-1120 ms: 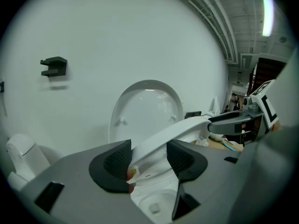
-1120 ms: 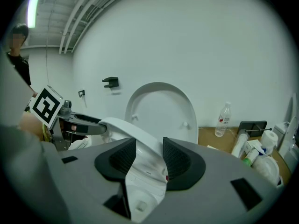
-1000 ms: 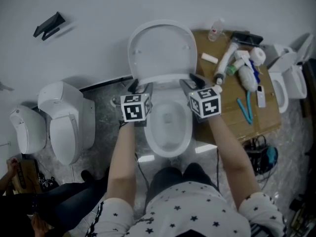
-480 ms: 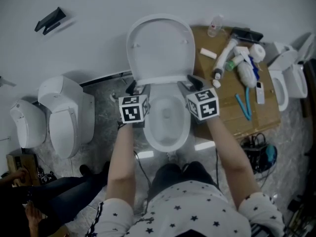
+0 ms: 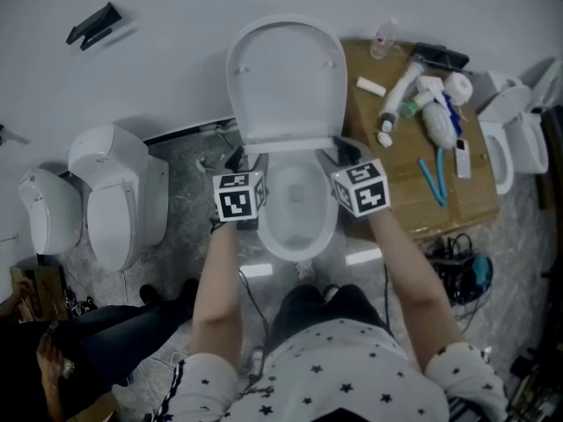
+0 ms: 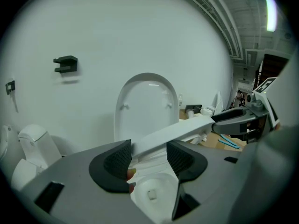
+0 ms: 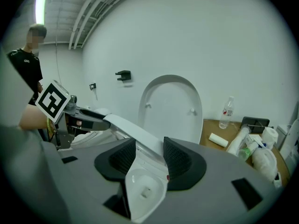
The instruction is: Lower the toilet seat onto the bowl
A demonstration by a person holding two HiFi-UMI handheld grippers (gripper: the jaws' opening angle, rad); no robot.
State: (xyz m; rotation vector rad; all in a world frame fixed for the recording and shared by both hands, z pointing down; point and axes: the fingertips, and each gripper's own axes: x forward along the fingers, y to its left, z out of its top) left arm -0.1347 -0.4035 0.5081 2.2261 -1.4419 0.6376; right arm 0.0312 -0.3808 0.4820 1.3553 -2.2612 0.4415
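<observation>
Over the white ceramic toilet bowl (image 5: 299,227), the big oval white plastic lid (image 5: 286,77) stands upright against the pale wall; below it the white plastic toilet seat (image 6: 177,132) hangs raised off the rim, carried at its two sides; over the last second the grippers and the seat have hardly shifted against the bowl, while the lid looks longer only because the head has moved, so by my reading the lowering is under way but the seat has yet to land; the left gripper (image 6: 148,154) has its black ribbed pads pressed onto the seat's left edge, and the right gripper (image 7: 149,157) is clamped the same way on the opposite edge; only the two gripper views show that pinch and the seat running edge-on from one gripper to the other, as the head view hides it under the marker cubes; the head view alone shows the brown cardboard surface (image 5: 413,148) strewn with bottles to the right
</observation>
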